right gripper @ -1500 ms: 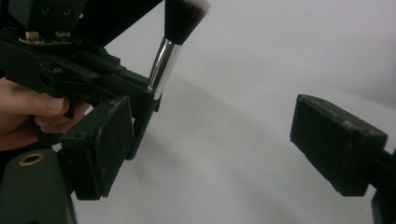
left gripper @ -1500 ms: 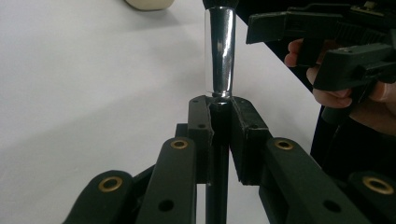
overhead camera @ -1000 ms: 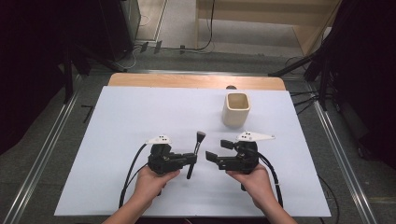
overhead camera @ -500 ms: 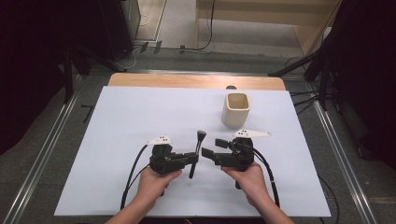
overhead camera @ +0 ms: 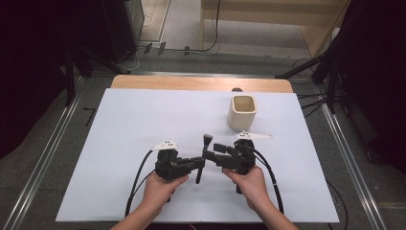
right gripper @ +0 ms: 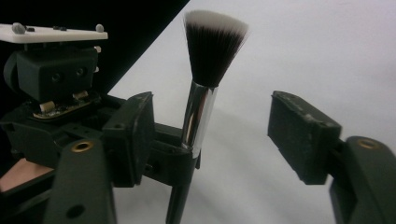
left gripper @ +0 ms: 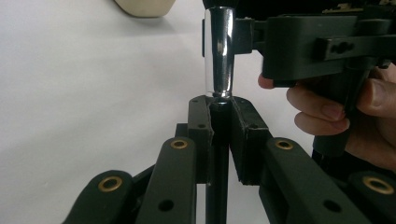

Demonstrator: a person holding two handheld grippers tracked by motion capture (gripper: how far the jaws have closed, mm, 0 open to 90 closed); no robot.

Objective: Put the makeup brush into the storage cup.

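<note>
Slim black-handled makeup brush: polished chrome metal ferrule, mirror-glossy; soft dark bristles with pale tips, matt. Black plastic left gripper: matt, worn rubbery pads, brass-coloured pivot bushings. Black plastic right gripper: same matt finish, scuffed pads. Cream square cup: smooth, ceramic-looking. White tabletop sheet: smooth, matt.

A makeup brush with a black handle, shiny silver ferrule and dark, white-tipped bristles is held above the tabletop, bristles pointing away from the person, its handle clamped in the left tool.
</note>
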